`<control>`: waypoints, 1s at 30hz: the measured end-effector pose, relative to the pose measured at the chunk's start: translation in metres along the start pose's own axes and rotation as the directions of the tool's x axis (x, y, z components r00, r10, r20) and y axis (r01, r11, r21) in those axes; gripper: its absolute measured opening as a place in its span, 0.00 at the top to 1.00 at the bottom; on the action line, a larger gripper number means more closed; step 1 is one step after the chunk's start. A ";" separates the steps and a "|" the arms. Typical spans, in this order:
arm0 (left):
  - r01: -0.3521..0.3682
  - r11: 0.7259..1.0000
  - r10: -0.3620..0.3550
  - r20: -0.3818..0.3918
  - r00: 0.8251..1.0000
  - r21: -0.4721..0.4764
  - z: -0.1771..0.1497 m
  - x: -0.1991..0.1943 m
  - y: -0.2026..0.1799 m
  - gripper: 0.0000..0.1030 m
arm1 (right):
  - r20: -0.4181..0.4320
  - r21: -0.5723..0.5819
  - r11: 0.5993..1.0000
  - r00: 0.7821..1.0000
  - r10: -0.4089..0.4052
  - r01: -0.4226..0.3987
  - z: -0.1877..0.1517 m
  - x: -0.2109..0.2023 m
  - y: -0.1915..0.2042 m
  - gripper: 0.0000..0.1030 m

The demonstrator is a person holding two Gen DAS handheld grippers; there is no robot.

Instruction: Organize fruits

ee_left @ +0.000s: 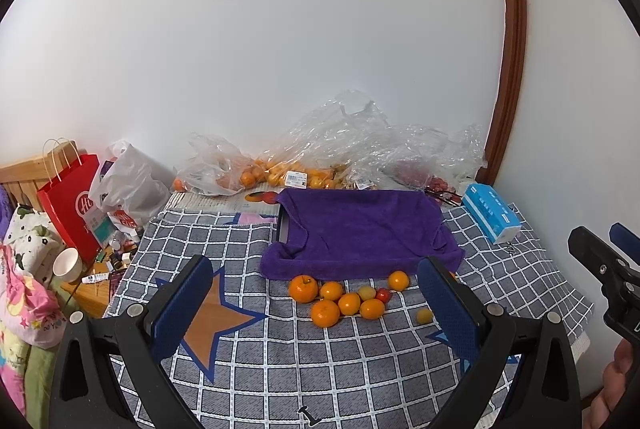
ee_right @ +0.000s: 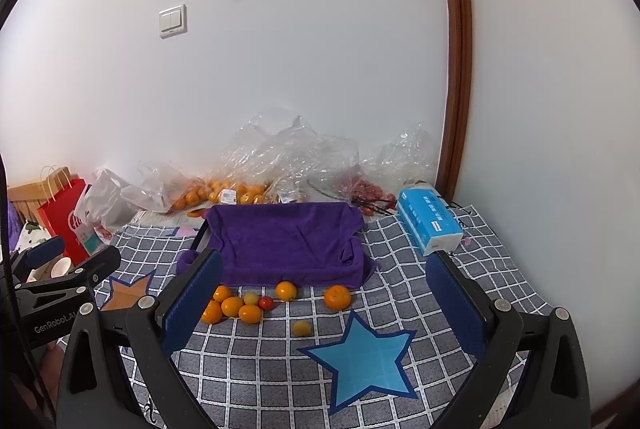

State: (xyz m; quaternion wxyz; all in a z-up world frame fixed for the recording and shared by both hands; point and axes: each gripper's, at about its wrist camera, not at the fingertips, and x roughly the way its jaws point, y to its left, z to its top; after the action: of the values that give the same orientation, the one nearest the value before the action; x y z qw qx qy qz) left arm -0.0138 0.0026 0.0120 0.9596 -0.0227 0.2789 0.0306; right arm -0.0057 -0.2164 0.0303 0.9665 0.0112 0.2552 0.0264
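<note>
Left wrist view: the left gripper [ee_left: 316, 303] is hovering wide apart and empty over the grey checked cloth [ee_left: 280, 369]. Ahead of it, seven orange round fruits [ee_left: 325, 313], one small red fruit [ee_left: 383, 295] and two small yellow fruits [ee_left: 424, 316] are lying before the purple towel-lined tray [ee_left: 360, 229].

Right wrist view: the right gripper [ee_right: 324, 303] is likewise gaping wide, holding nothing; one orange fruit [ee_right: 337, 297] is sitting just ahead between its fingers, the cluster ahead-left.

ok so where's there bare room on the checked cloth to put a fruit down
The near checked cloth between both open grippers and the fruit cluster is bare, including the blue star. A strip between the purple towel and tissue pack is free. It's crowded along the towel's front edge and by the plastic bags at the wall.
</note>
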 end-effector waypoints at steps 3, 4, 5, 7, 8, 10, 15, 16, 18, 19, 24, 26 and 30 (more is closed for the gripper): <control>-0.003 1.000 0.003 -0.003 1.000 0.002 -0.001 0.001 -0.001 0.00 | 0.001 0.003 1.000 1.000 0.001 -0.001 0.000 -0.001 -0.001 0.03; -0.002 1.000 0.002 -0.003 1.000 0.002 -0.001 0.001 -0.001 0.00 | 0.002 0.002 1.000 1.000 0.000 0.000 0.000 -0.001 -0.001 0.03; -0.004 1.000 0.004 -0.002 1.000 0.001 -0.001 0.000 -0.001 0.00 | 0.003 0.001 1.000 1.000 -0.001 0.001 0.001 -0.001 -0.001 0.03; -0.005 1.000 0.005 0.000 1.000 0.001 -0.001 0.000 -0.003 0.00 | 0.004 0.001 1.000 1.000 0.000 0.000 0.001 -0.001 -0.001 0.03; -0.005 1.000 0.005 0.002 1.000 0.001 -0.001 0.000 -0.003 0.00 | 0.004 0.002 1.000 1.000 0.001 -0.001 0.001 -0.001 -0.001 0.03; -0.007 1.000 0.007 0.005 1.000 0.003 -0.001 -0.001 -0.004 0.00 | 0.006 0.002 1.000 1.000 0.002 -0.002 0.001 -0.001 -0.001 0.03; -0.008 1.000 0.008 0.006 1.000 0.004 -0.001 -0.002 -0.004 0.00 | 0.007 0.001 1.000 1.000 0.001 -0.001 0.001 -0.002 -0.002 0.03; -0.008 1.000 0.008 0.006 1.000 0.003 -0.002 -0.002 -0.004 0.00 | 0.007 0.001 1.000 1.000 0.001 -0.001 0.001 -0.002 -0.002 0.03; -0.007 1.000 0.007 0.006 1.000 0.003 -0.001 -0.002 -0.005 0.00 | 0.007 0.001 1.000 1.000 0.001 -0.001 0.001 -0.002 -0.002 0.03; -0.009 1.000 0.009 0.006 1.000 0.003 -0.001 -0.002 -0.005 0.00 | 0.007 0.000 1.000 1.000 0.000 0.000 0.000 -0.002 -0.002 0.03; -0.009 1.000 0.009 0.008 1.000 0.000 -0.002 -0.002 -0.005 0.00 | 0.009 -0.002 1.000 1.000 0.003 -0.003 0.000 -0.002 -0.001 0.03; -0.009 1.000 0.009 0.008 1.000 0.000 -0.001 -0.002 -0.005 0.00 | 0.008 -0.004 1.000 1.000 0.002 -0.002 0.000 -0.002 -0.001 0.03; -0.009 1.000 0.009 0.008 1.000 -0.002 -0.001 -0.002 -0.003 0.00 | 0.009 -0.003 1.000 1.000 0.005 -0.004 0.000 -0.001 0.000 0.03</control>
State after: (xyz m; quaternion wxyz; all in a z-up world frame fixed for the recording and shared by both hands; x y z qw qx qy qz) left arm -0.0157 -0.0005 0.0129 0.9605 -0.0221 0.2753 0.0353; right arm -0.0070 -0.2161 0.0308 0.9676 0.0102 0.2507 0.0290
